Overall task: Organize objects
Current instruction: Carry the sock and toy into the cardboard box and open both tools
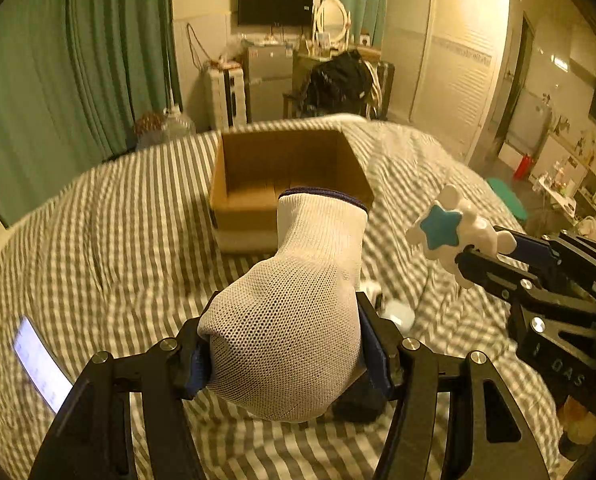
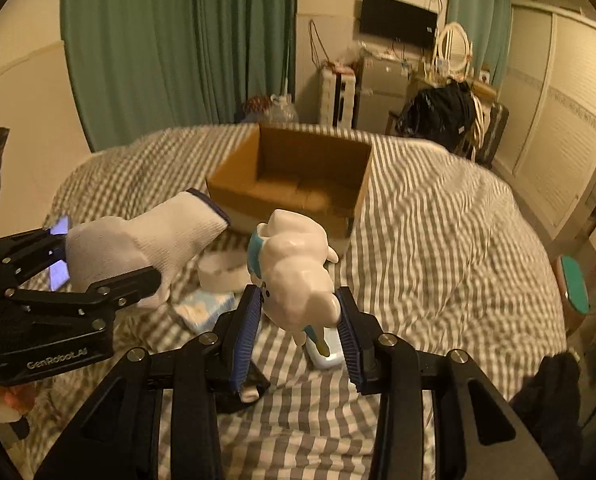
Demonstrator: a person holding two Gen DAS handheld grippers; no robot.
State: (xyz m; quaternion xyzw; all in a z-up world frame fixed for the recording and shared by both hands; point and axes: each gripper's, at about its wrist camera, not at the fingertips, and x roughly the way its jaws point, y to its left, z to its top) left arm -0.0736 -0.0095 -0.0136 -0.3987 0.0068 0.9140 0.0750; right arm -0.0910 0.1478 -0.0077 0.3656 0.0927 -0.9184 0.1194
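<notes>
The left gripper (image 1: 284, 354) is closed on a white knitted glove (image 1: 294, 320). Its two black jaws with blue pads press the glove from both sides, and the soft mesh fabric bulges between them. The cuff of the glove, with a dark blue edge, points forward toward the cardboard box (image 1: 286, 176).

The right gripper (image 2: 298, 320) grips a white glossy toy (image 2: 294, 264) between its ribbed blue pads. The toy has rounded, lumpy shapes and looks like hard plastic; a blue star (image 1: 440, 226) sits on one side of it. It is held in the air above the bed.

The box is open at the top, brown and stiff, and it stands on the bedcover (image 2: 438, 240), just beyond both held things. The bedcover is soft cloth with grey and white stripes and many wrinkles. A lit phone (image 1: 40, 362) lies on it at the left. Under the toy lies a small pale case (image 2: 330, 350), and near it a light blue packet (image 2: 204, 306).
</notes>
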